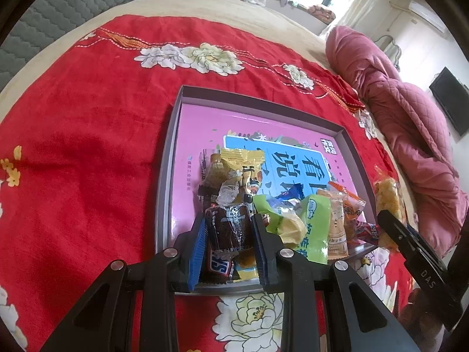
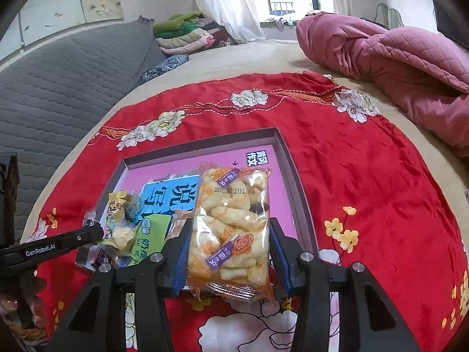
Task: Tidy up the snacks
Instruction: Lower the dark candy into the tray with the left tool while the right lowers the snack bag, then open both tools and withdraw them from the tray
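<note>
A shallow grey box [image 1: 168, 158] with a pink printed floor lies on the red floral cloth [image 1: 88, 146]. Several wrapped snacks are piled at its near end, among them a green packet [image 1: 316, 223] and a yellow packet [image 1: 240, 158]. My left gripper [image 1: 228, 228] is shut on a dark brown wrapped snack [image 1: 227, 228], held over the pile above a Snickers bar [image 1: 219, 264]. My right gripper [image 2: 230, 234] is shut on a clear bag of puffed yellow snacks [image 2: 231, 223], held over the box [image 2: 290, 173]. That bag also shows in the left wrist view [image 1: 387, 202].
A pink quilted blanket [image 2: 395, 58] is heaped at the right of the bed. A grey padded headboard [image 2: 58, 88] and folded clothes [image 2: 187, 35] are at the far left. The cloth lies on a beige sheet [image 2: 249, 55].
</note>
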Demonstrator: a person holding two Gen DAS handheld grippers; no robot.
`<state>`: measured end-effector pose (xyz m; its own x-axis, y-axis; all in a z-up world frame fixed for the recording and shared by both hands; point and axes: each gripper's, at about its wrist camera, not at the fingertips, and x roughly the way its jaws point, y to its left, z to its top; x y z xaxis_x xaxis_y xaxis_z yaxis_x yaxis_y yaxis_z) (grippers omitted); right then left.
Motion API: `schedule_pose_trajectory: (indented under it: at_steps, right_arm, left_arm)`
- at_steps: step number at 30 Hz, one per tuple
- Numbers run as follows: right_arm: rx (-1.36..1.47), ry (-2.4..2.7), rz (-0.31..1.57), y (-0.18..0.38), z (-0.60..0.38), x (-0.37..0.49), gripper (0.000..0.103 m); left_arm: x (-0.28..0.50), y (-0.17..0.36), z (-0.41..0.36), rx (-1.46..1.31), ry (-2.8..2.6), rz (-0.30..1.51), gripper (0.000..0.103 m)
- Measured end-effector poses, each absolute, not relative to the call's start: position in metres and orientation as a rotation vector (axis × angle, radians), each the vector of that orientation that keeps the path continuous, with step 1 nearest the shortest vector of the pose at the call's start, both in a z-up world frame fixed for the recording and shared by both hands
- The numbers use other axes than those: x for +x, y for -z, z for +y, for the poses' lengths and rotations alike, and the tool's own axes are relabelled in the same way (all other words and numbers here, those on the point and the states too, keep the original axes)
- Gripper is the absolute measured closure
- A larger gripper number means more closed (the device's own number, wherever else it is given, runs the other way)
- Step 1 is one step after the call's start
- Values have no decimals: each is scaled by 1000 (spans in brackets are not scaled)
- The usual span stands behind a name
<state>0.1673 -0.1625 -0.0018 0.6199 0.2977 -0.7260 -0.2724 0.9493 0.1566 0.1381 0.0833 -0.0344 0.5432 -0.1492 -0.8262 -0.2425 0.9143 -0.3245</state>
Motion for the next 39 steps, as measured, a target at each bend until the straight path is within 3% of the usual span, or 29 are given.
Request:
schedule_pose_trajectory:
  at_steps: [11, 15, 23, 26, 39]
  right_arm:
    - [39, -313, 862, 10, -163, 173, 55]
    - [38, -308, 871, 12, -162, 176, 54]
    - [41, -284, 839, 4, -167, 172, 53]
    - [52, -290, 820, -4, -171, 163, 44]
    - [-51, -348, 798, -19, -177, 91, 27]
  left_arm:
    - [136, 31, 83, -429, -55, 999, 68]
    - [134, 27, 85, -436, -57, 990, 57]
    - [124, 15, 86, -431, -67, 968, 45]
    - [115, 8, 83, -421, -67, 961, 40]
    - [71, -2, 38, -326, -41, 1018, 27]
